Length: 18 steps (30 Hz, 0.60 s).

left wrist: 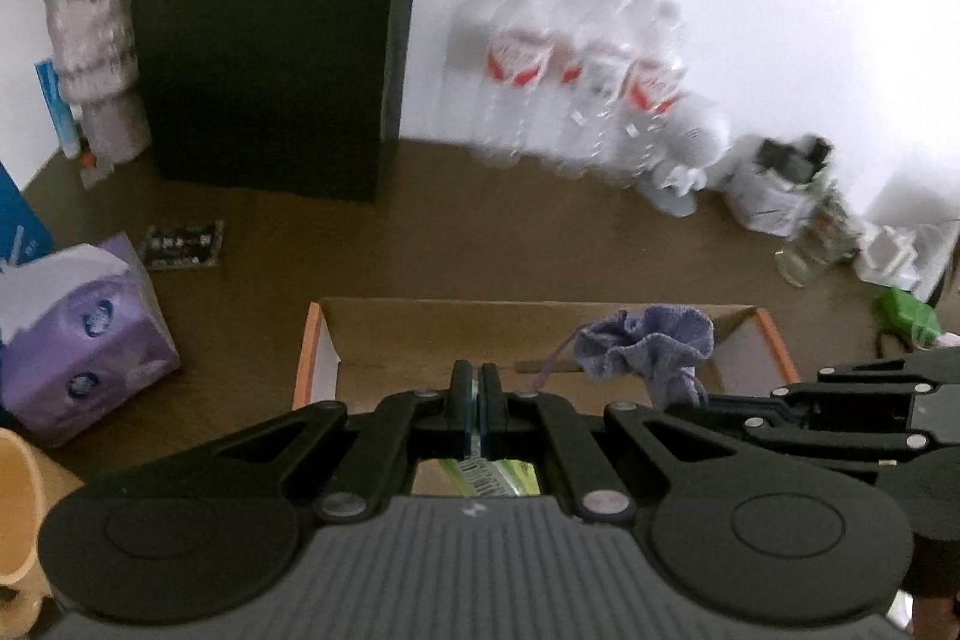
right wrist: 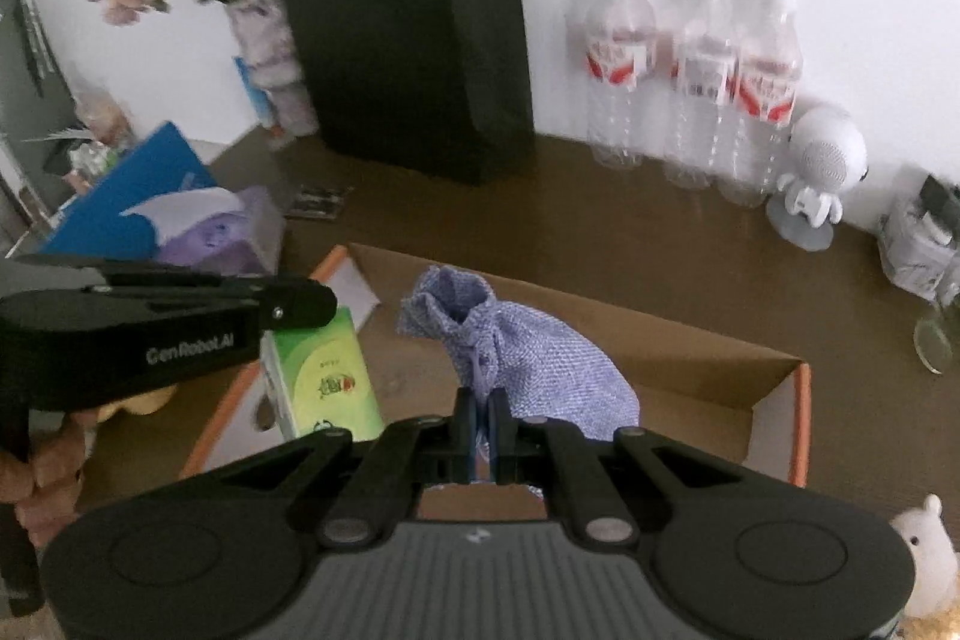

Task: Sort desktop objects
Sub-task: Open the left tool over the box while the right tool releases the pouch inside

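While your left gripper [left wrist: 478,403] is pinching the green box [left wrist: 489,475] over the cardboard tray [left wrist: 309,340], left view. Right view: your right gripper [right wrist: 480,430] is clamping the purple pouch [right wrist: 528,358], hanging over the tray on the bench [right wrist: 600,220].

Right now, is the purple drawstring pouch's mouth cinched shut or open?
Partly open. The purple pouch has a gathered neck, but its flared mouth shows a dark gap. The right gripper pinches its lower edge over the cardboard box.
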Each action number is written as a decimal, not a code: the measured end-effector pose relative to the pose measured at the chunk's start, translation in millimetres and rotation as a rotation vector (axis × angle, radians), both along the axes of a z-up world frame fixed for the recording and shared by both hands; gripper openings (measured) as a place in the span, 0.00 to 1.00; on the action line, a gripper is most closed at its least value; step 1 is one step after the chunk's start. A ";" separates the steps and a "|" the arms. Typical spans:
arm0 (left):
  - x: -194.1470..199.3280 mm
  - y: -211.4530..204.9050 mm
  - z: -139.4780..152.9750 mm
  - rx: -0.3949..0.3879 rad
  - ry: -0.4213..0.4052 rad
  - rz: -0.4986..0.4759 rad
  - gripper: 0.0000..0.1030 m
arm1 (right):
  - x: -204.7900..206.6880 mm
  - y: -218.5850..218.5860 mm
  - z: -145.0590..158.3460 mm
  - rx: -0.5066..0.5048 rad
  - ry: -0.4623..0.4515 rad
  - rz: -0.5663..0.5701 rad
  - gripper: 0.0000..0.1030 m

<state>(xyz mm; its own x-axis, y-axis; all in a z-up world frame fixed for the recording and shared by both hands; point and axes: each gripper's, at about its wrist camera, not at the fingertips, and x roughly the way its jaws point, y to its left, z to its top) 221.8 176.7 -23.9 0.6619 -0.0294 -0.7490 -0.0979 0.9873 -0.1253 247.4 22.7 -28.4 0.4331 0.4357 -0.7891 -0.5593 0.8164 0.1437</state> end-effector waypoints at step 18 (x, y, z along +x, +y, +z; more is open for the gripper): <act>59.8 3.4 -61.9 0.128 0.100 0.058 0.03 | 40.1 37.7 -86.9 -0.139 0.064 -0.017 0.04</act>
